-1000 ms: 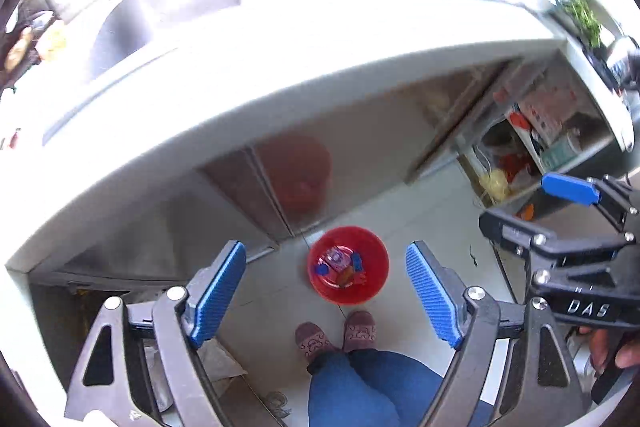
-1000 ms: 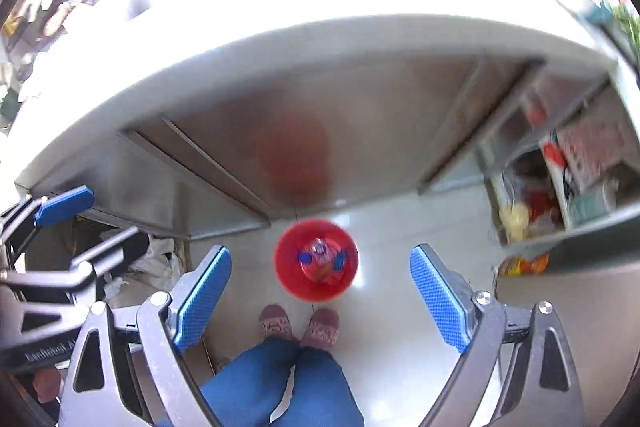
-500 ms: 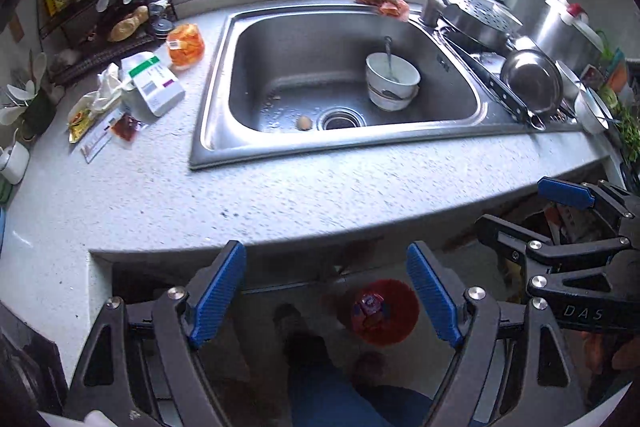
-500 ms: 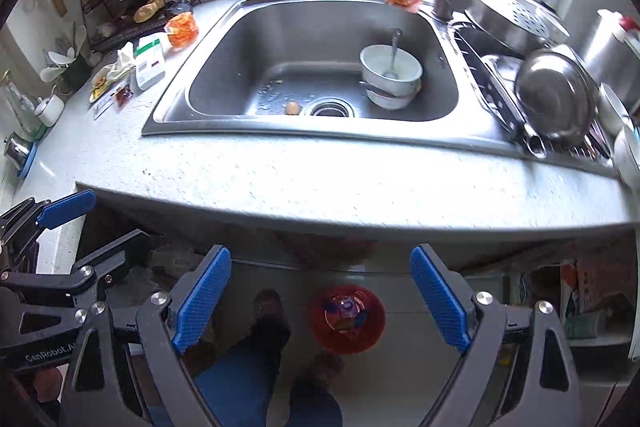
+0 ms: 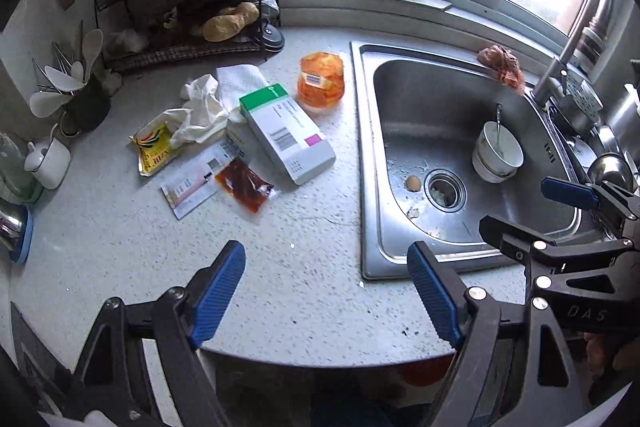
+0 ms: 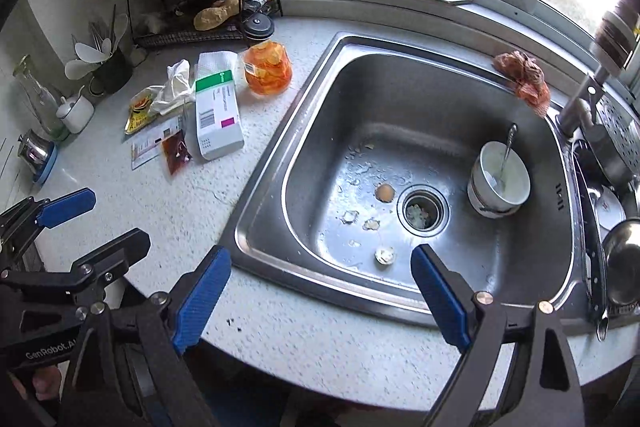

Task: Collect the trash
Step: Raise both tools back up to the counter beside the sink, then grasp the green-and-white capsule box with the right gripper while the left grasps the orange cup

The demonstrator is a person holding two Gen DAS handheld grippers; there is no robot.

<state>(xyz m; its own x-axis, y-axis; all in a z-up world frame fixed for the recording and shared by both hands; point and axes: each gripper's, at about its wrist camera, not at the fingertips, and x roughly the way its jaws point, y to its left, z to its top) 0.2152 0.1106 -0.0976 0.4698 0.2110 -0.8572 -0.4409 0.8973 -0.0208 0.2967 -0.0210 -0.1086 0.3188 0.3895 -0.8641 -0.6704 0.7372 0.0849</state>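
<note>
Trash lies on the counter left of the sink: a white and green box (image 5: 287, 133) (image 6: 217, 114), a dark sauce packet (image 5: 243, 184) (image 6: 175, 150), a flat paper sachet (image 5: 192, 183), a yellow wrapper (image 5: 154, 147), crumpled tissue (image 5: 204, 109) and an orange plastic cup (image 5: 321, 79) (image 6: 268, 67). Eggshell bits (image 6: 385, 192) lie in the sink. My left gripper (image 5: 326, 291) is open and empty above the counter's front. My right gripper (image 6: 320, 291) is open and empty over the sink's front rim.
The steel sink (image 6: 256, 211) holds a white bowl with a spoon (image 6: 500, 185). A red rag (image 6: 522, 77) lies on its back rim by the tap. A wire rack (image 5: 192, 7) with gloves stands at back left. Pots crowd the right. A red bin edge (image 5: 424, 373) shows below.
Both grippers have swung up from looking down at the red bin on the floor to looking over the counter and sink. Both stay open and empty.
</note>
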